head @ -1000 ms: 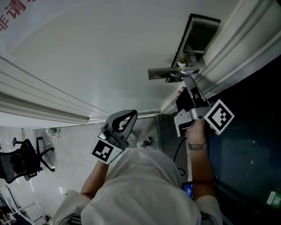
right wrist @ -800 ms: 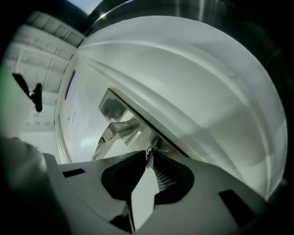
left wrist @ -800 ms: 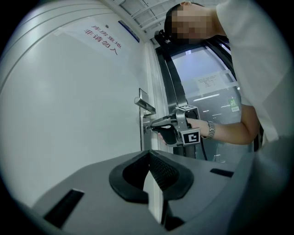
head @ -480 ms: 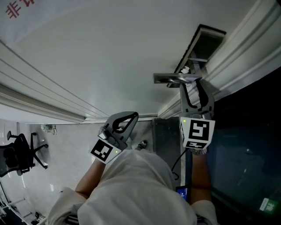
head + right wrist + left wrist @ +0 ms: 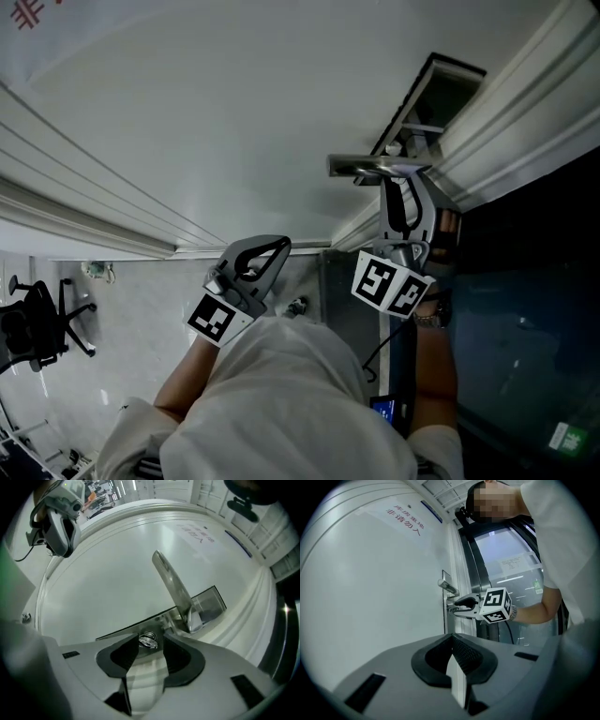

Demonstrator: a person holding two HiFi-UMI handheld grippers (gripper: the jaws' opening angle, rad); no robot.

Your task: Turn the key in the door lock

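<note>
Right gripper view shows right gripper [image 5: 151, 645] level, jaws just opened, key [image 5: 148, 640] between them.

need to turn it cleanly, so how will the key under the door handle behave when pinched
The key shows a small shiny metal head, so it is probably stiff but may be slippery and offers little to grip. Seated in the lock plate, it should rotate rather than shift or tip.

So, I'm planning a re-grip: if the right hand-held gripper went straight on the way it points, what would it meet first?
The key in the lock, most likely. It sits between the right hand-held gripper's jaws, which have just been opening and now stand apart.
</note>
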